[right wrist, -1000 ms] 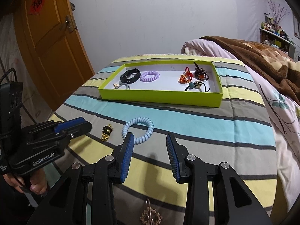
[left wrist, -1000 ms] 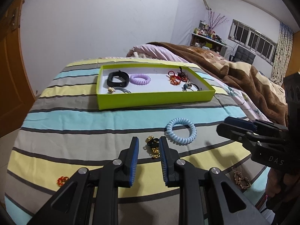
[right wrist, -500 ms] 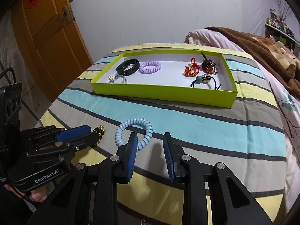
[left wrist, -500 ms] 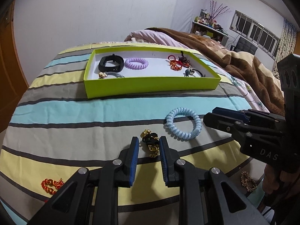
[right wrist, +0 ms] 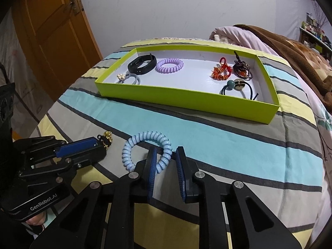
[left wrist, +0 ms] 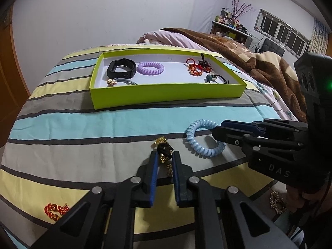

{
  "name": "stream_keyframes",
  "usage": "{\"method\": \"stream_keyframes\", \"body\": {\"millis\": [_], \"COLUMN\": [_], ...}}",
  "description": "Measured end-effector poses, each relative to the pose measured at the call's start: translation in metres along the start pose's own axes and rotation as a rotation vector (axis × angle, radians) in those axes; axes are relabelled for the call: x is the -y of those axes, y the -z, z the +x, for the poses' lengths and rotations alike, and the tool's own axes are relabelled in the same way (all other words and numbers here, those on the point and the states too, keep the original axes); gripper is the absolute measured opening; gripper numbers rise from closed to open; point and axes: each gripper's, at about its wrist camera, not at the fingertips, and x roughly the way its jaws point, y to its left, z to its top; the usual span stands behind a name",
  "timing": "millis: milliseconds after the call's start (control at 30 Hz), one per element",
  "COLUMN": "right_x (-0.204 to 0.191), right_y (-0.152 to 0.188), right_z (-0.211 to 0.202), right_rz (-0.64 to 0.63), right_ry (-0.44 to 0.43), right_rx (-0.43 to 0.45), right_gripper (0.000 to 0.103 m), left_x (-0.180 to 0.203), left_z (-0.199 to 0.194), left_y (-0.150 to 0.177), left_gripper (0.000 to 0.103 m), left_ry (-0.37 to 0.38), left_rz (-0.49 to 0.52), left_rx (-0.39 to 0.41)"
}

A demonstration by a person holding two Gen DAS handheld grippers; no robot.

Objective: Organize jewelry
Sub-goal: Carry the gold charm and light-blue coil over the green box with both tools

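A lime-green tray [left wrist: 166, 97] [right wrist: 186, 101] lies on the striped bedspread and holds several hair ties and bracelets. A black-and-gold chain piece [left wrist: 164, 151] [right wrist: 106, 140] lies on the bed between the tips of my left gripper [left wrist: 165, 155], whose jaws stand open around it. A light blue coil hair tie [left wrist: 202, 137] [right wrist: 148, 150] lies to its right. My right gripper [right wrist: 165, 152] is open with the coil's near right side between its fingers.
A red-orange bracelet [left wrist: 55, 209] lies at the near left of the bed and a gold piece [left wrist: 277, 202] at the near right edge. A brown blanket [left wrist: 238, 58] covers the bed's right side. A wooden door [right wrist: 54, 39] stands at left.
Both grippers have moved forward and down. The left gripper's fingers now flank the black-and-gold piece and the right gripper's fingers flank the blue coil. Both jaws have narrowed slightly.
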Motion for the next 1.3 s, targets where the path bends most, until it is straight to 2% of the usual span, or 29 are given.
{"method": "stream_keyframes", "body": {"millis": [133,533,633,1300], "right_x": [-0.004,-0.001,-0.001,0.009], "right_y": [-0.001,-0.002,-0.004,-0.027], "right_z": [0.003,-0.006,-0.012,-0.047], "right_rz": [-0.030,-0.022,-0.020,0.002], "right_ry": [0.017,0.034,0.036,0.052], "right_rx": [-0.006,0.026,0.045,0.154], "right_gripper": [0.010,0.009,0.009,0.009], "left_x": [-0.002,-0.002,-0.003,-0.005], "left_z": [0.001,-0.004,-0.009,-0.034], "left_y": [-0.001,-0.005,-0.007,-0.036], "left_gripper": [0.013,0.011,0.004,0.004], "left_ry": [0.002,-0.004,-0.009,0.005], "left_rz": [-0.001,0.012,0.008,0.019], "left_rx": [0.000,0.029,0.042,0.147]}}
